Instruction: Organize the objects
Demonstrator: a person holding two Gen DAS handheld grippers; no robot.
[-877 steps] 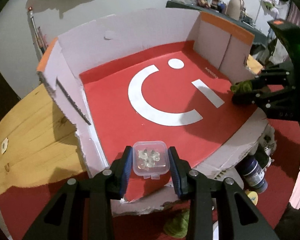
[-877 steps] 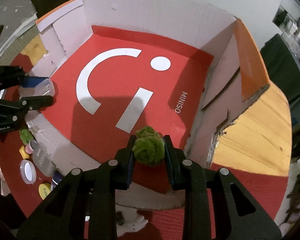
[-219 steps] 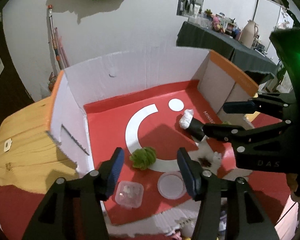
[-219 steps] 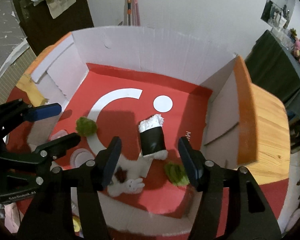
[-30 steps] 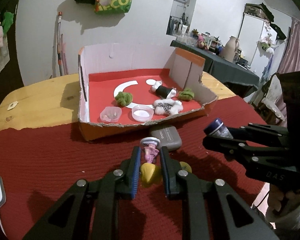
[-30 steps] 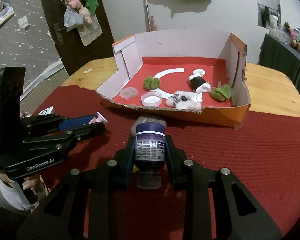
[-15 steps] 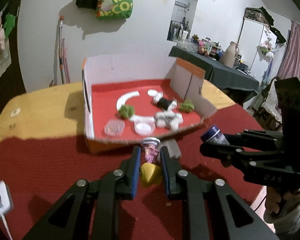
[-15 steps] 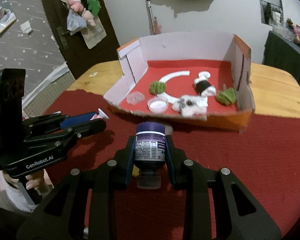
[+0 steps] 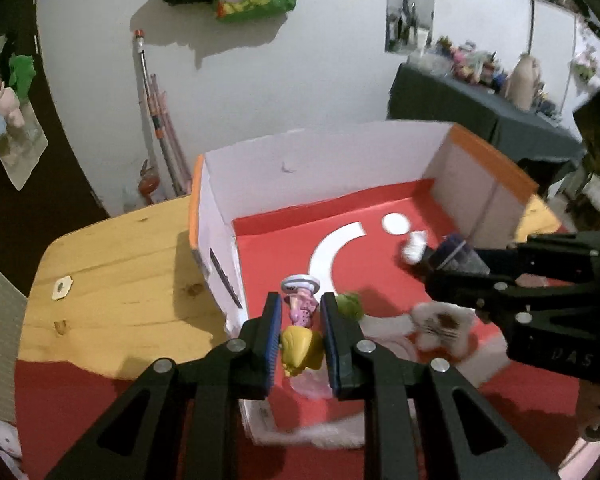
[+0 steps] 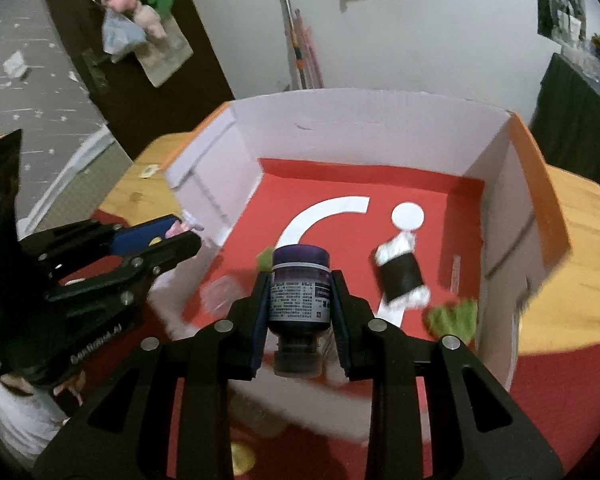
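Observation:
My left gripper [image 9: 300, 312] is shut on a small pink and yellow toy figure [image 9: 300, 328] and hangs over the near left part of the open cardboard box [image 9: 324, 164] with the red floor. My right gripper [image 10: 300, 292] is shut on a dark purple bottle [image 10: 299, 292] with a printed label, above the box's front edge. In the left wrist view the right gripper [image 9: 432, 268] reaches in from the right with the bottle [image 9: 456, 254]. The right wrist view has the left gripper [image 10: 186, 236] at the box's left wall.
Inside the box lie a black and white roll [image 10: 400, 274], green fuzzy balls [image 10: 454, 318], a white plush [image 9: 440, 322] and a clear small container [image 10: 220, 294]. The box [image 10: 364, 128] stands on a wooden table [image 9: 120, 280] with a red cloth [image 10: 560, 400]. A yellow disc [image 10: 242, 458] lies on the cloth.
Both grippers have moved forward from over the red cloth to above the box, each still holding its object. The box now fills both views.

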